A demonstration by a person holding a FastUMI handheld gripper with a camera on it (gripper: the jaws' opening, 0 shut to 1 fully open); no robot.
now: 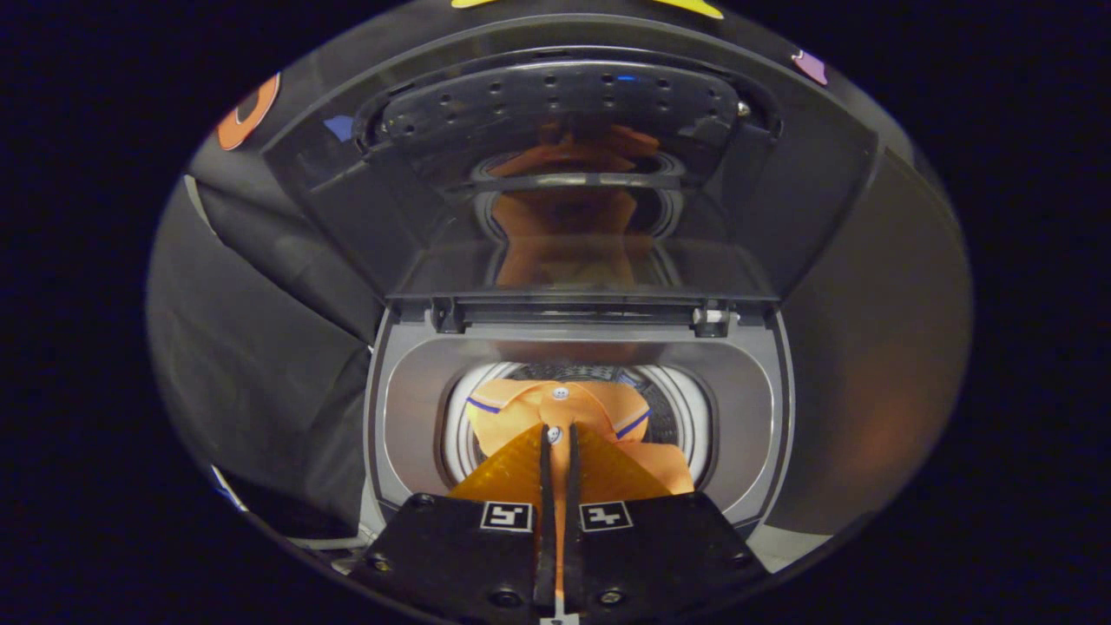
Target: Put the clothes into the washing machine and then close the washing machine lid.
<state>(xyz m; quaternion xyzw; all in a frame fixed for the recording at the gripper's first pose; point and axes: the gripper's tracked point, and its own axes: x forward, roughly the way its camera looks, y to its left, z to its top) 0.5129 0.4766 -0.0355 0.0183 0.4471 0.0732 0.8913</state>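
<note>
Your gripper (pixel 556 438) clamps the orange shirt (pixel 555 408) over the drum.
Fingers nearly together on cloth; washing machine lid (pixel 573 174) stands open.

We can see only the upper part of the orange shirt (pixel 555 408); the rest is hidden behind the gripper (pixel 556 438) and down in the drum (pixel 668 417) of the washing machine (pixel 755 408). The fingers nearly touch with a strip of fabric between them, but we cannot tell whether they press on it. The raised lid (pixel 573 174) gives a blurred orange reflection.
</note>
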